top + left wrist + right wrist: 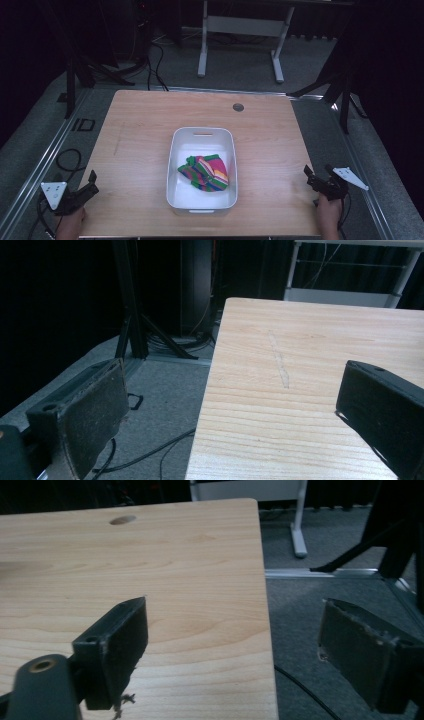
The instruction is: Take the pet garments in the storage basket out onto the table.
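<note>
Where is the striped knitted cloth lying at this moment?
In the high view, the striped knitted cloth lies bunched inside the white tub at the middle of the wooden table, between the two grippers and touched by neither.

A white plastic bin [172,165] sits near the middle of the wooden table [135,130], slightly toward the near edge, standing upright with its open top facing up. It is rectangular with rounded corners, its long sides running from near to far, and a slot handle is cut into both its far wall and its near wall. Inside it lies a crumpled piece of striped knit cloth [205,173] in green, pink, orange and purple. The cloth rests on the bin's floor, bunched toward the right wall and the middle, leaving the white floor bare at the far end and along the left side.
</note>
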### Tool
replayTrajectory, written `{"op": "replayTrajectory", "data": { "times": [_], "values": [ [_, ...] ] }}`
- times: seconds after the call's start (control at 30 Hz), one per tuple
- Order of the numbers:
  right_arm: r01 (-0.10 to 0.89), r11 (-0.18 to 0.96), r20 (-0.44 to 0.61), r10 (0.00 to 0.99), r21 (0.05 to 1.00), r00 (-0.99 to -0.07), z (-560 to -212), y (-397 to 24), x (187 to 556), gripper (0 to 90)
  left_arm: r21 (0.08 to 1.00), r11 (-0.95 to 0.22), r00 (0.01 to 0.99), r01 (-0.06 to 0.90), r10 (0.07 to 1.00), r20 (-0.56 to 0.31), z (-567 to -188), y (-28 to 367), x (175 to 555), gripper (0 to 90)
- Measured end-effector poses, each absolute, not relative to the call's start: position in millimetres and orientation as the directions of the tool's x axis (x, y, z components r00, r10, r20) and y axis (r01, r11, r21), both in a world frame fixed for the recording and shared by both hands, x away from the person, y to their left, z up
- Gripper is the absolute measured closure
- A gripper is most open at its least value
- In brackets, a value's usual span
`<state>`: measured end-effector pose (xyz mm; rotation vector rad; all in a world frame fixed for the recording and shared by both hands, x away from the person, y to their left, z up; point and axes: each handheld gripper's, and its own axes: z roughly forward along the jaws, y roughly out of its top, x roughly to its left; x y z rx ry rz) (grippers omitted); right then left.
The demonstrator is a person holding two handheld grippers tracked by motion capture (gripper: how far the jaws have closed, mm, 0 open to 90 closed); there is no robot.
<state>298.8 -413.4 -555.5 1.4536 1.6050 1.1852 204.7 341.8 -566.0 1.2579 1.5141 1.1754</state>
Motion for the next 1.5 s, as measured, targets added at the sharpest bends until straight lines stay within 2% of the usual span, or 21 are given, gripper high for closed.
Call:
{"op": "replayTrajectory", "data": {
  "times": [0.2, 0.47, 0.63, 0.7, 0.83, 1.07, 1.37, 1.5],
  "values": [
    [0.407, 0.006, 0.076, 0.980, 0.913, -0.184, -555, -410, 300, 14.0, 0.974, 0.063, -0.154, 0.220, 0.988, -0.029, -566, 342, 205, 0.9],
    [0.517, 0.083, 0.135, 0.919, 0.852, -0.370, -556, -414, 310, 13.1, 0.973, 0.068, -0.146, 0.221, 0.989, -0.036, -566, 342, 205, 0.9],
    [0.561, 0.184, 0.144, 0.860, 0.807, -0.490, -557, -410, 316, 12.7, 0.972, 0.069, -0.142, 0.226, 0.989, -0.037, -566, 343, 205, 0.9],
    [0.554, 0.242, 0.137, 0.821, 0.797, -0.555, -557, -406, 317, 13.0, 0.972, 0.065, -0.138, 0.226, 0.990, -0.035, -566, 343, 205, 0.9],
    [0.525, 0.296, 0.130, 0.766, 0.798, -0.629, -553, -397, 319, 13.3, 0.971, 0.068, -0.136, 0.228, 0.990, -0.037, -566, 343, 205, 0.9],
    [0.542, 0.326, 0.210, 0.676, 0.774, -0.707, -545, -375, 323, 13.2, 0.971, 0.066, -0.132, 0.229, 0.991, -0.036, -566, 342, 205, 0.9],
    [0.487, 0.362, 0.226, 0.568, 0.795, -0.792, -517, -348, 328, 13.2, 0.971, 0.056, -0.124, 0.234, 0.992, -0.027, -566, 341, 205, 0.9],
    [0.443, 0.403, 0.188, 0.534, 0.801, -0.825, -501, -331, 327, 12.6, 0.970, 0.056, -0.125, 0.236, 0.992, -0.027, -566, 341, 206, 0.9]
  ]
}}
